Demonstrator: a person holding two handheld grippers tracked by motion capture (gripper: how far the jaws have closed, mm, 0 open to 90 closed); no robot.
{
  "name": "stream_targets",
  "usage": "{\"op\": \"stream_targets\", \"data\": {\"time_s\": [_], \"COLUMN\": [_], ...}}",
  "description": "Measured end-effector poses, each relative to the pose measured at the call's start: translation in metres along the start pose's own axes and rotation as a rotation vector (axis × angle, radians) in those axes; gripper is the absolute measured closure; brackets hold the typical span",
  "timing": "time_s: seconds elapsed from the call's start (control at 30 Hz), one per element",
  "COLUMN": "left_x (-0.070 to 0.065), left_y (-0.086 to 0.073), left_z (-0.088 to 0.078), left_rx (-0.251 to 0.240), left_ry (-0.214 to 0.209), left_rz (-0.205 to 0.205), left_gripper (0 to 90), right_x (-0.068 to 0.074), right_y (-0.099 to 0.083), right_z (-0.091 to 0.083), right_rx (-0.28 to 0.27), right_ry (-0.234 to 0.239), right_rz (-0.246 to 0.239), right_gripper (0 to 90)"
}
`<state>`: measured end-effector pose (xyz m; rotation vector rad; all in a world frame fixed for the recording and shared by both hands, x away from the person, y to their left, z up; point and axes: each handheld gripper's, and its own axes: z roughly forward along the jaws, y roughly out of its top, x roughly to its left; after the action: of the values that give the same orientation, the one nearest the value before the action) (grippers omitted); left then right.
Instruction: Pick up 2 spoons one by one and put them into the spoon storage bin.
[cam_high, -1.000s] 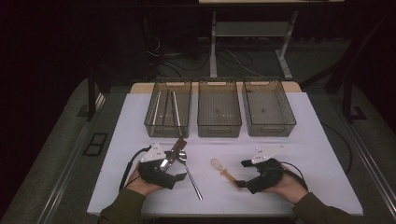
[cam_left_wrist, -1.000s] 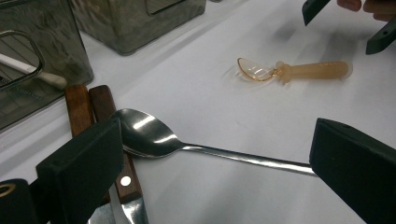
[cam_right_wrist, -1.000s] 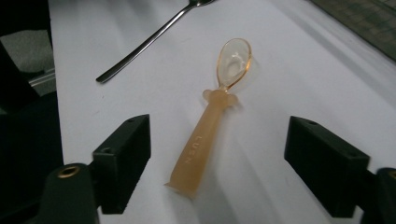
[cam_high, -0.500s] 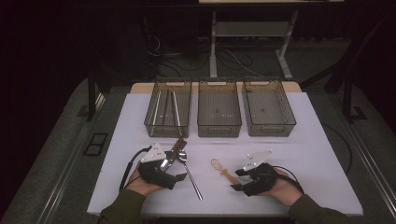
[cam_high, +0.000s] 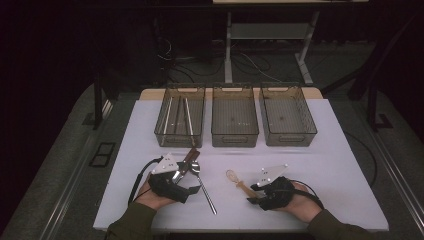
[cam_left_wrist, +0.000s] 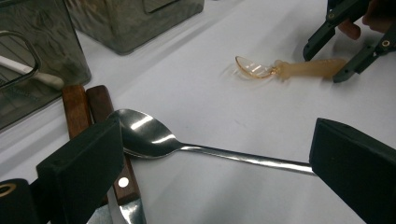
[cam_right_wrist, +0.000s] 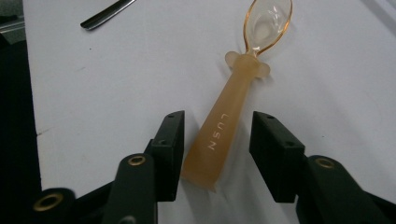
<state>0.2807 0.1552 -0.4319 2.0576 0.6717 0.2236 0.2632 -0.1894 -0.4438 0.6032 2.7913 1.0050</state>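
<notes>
Three bins (cam_high: 235, 117) stand in a row at the table's (cam_high: 340, 165) far side. Before the left one: metal spoon (cam_high: 202, 182) beside wooden-handled knives (cam_high: 189, 159). Amber spoon (cam_high: 240, 182) lies right of these.

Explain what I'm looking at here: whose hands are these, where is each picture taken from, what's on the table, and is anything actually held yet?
No robot: a person holds a two-jaw hand gripper in each hand. The high view looks down on the white table from above; the other two pictures come from a camera riding on each gripper.

At the far side stand three clear bins; the left-hand one holds long utensils. Near the left gripper lie a metal spoon and two wooden-handled utensils; its jaws stand wide open around the metal spoon, gripping nothing.

The right gripper straddles the handle of an amber plastic spoon. Its jaws have just been closing, but gaps remain on both sides, so the amber plastic spoon lies on the table, not yet held.
</notes>
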Motion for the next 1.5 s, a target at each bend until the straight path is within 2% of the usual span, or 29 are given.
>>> {"op": "stream_targets", "data": {"time_s": [0.2,0.5,0.6,0.83,0.97,1.13,1.17,1.3,1.5], "left_x": [0.0,-0.001,0.0,0.0,0.0,0.0,0.0,0.0,0.0], "left_y": [0.0,0.0,0.0,0.0,0.0,0.0,0.0,0.0,0.0], "left_z": [0.001,0.001,0.001,0.001,0.001,0.0,0.0,0.0,0.0], "left_rx": [0.001,0.002,0.001,0.001,0.001,0.0,-0.001,0.0,-0.001], "left_ry": [-0.001,-0.001,-0.001,-0.002,-0.001,0.0,-0.001,-0.001,-0.001], "left_rz": [-0.001,0.0,0.0,0.001,0.001,0.003,0.003,0.003,0.003], "left_gripper": [1.7,1.9,1.9,2.0,2.0,1.9,1.9,2.0,2.0], "right_x": [0.001,0.001,0.0,-0.002,-0.005,-0.005,-0.005,-0.008,-0.011], "right_y": [0.0,0.001,0.001,0.002,0.001,0.001,0.002,0.002,0.003], "right_z": [0.0,0.0,0.0,0.0,0.0,-0.001,-0.001,-0.004,-0.012], "right_rx": [0.002,0.001,0.002,0.004,0.0,0.001,0.0,-0.017,-0.047], "right_ry": [-0.004,-0.006,0.001,0.011,0.033,0.027,0.03,0.028,0.016], "right_rz": [-0.012,0.003,0.024,0.039,0.056,0.024,0.043,0.058,0.065], "right_gripper": [63.8,73.1,73.5,73.5,73.4,73.8,73.8,73.8,73.8]}}
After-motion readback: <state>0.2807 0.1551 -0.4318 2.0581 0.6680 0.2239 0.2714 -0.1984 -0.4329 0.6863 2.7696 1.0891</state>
